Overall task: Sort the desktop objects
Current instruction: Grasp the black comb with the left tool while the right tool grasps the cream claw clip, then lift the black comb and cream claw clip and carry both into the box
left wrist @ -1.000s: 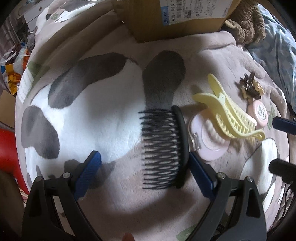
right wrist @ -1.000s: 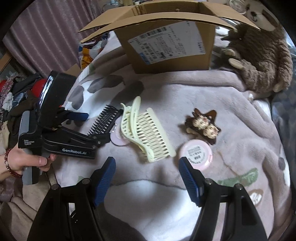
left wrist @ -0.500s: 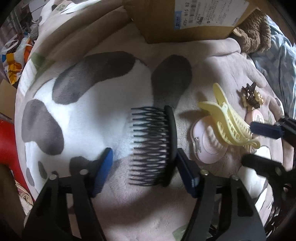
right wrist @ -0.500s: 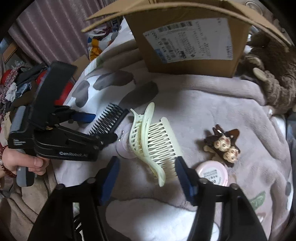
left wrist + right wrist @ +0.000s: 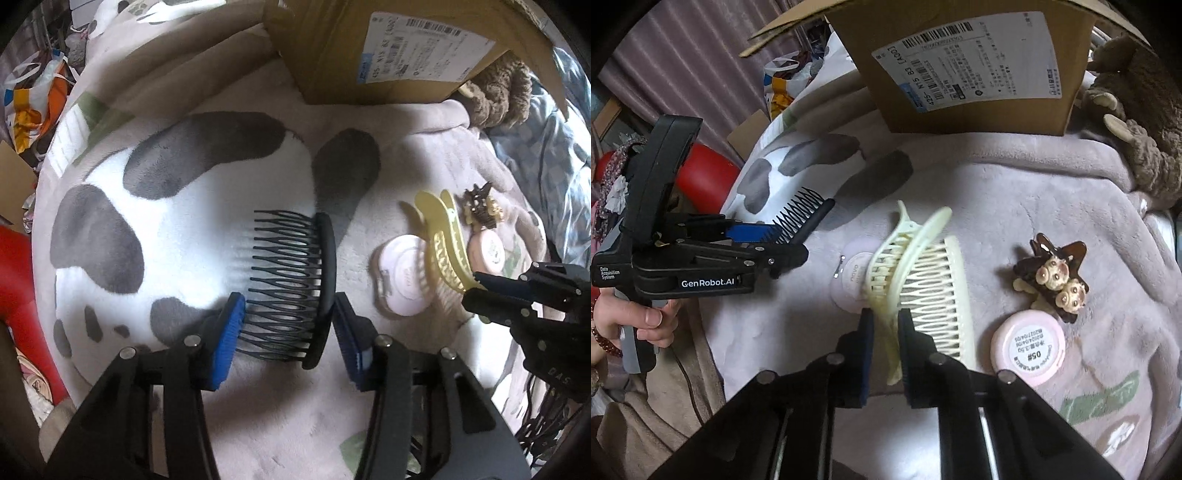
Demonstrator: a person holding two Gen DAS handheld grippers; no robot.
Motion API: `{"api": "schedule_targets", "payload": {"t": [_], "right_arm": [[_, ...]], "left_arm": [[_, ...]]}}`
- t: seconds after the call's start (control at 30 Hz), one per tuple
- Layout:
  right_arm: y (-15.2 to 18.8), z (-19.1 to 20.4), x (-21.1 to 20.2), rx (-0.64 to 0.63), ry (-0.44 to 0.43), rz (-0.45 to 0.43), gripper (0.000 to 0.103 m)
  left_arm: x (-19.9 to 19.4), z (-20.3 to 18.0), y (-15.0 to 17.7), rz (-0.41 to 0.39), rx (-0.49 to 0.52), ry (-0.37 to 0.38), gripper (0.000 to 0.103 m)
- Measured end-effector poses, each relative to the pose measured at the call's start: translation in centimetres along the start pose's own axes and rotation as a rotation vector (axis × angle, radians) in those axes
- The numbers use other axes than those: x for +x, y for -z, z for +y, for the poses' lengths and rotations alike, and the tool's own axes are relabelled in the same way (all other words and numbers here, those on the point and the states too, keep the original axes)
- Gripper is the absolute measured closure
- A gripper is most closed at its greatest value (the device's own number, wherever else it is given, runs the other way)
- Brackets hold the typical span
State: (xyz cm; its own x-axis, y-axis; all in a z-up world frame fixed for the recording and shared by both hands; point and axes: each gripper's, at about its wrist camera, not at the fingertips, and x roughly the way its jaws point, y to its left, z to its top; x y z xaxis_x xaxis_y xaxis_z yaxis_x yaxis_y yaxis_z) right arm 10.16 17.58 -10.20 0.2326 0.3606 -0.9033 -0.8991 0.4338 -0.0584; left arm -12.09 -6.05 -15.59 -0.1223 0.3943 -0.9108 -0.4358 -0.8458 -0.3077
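1. Right tongs [image 5: 885, 332] pinch the tail of the yellow claw clip [image 5: 916, 269], just in front of the cardboard box [image 5: 979, 74].
2. Left tongs [image 5: 288, 325] close around the black comb [image 5: 295, 280], pads at its teeth and spine; comb lies on the blanket [image 5: 184, 236], well left of the clip.
3. Pink compact [image 5: 1028, 343] right of the clip; brown bear clip [image 5: 1052, 277] beyond it.
4. Box at the far edge.
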Motion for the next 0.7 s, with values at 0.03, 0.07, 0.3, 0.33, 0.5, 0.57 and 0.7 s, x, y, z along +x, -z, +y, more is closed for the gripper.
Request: {"api": "schedule_targets", "payload": {"t": [0.03, 0.07, 0.3, 0.33, 0.5, 0.57, 0.7], "right_arm": [[0.1, 0.0, -0.3, 0.008, -0.01, -0.008, 0.093], [0.2, 0.0, -0.5, 0.013, -0.022, -0.012, 0.095], [1.1, -0.1, -1.9, 0.054, -0.069, -0.038, 0.095], [1.2, -0.2, -2.1, 0.071, -0.095, -0.042, 0.095], [1.8, -1.1, -2.7, 0.156, -0.186, -0.07, 0.095], [2.0, -1.6, -3.0, 0.189, -0.23, -0.083, 0.095], [2.1, -2.3, -3.9, 0.249, -0.284, -0.129, 0.095]], "left_arm": [[-0.3, -0.1, 0.1, -0.004, 0.002, 0.004, 0.056], [-0.5, -0.3, 0.3, -0.008, 0.003, 0.004, 0.056], [-2.1, -0.2, 0.3, -0.033, 0.005, 0.013, 0.057], [-2.3, -0.1, 0.2, -0.034, 0.008, 0.014, 0.057], [-3.9, -0.4, 0.0, -0.052, 0.024, 0.008, 0.057], [-4.4, 0.0, 0.2, -0.052, 0.022, 0.012, 0.057], [-4.5, 0.0, -0.1, -0.056, 0.008, 0.02, 0.058]]}}
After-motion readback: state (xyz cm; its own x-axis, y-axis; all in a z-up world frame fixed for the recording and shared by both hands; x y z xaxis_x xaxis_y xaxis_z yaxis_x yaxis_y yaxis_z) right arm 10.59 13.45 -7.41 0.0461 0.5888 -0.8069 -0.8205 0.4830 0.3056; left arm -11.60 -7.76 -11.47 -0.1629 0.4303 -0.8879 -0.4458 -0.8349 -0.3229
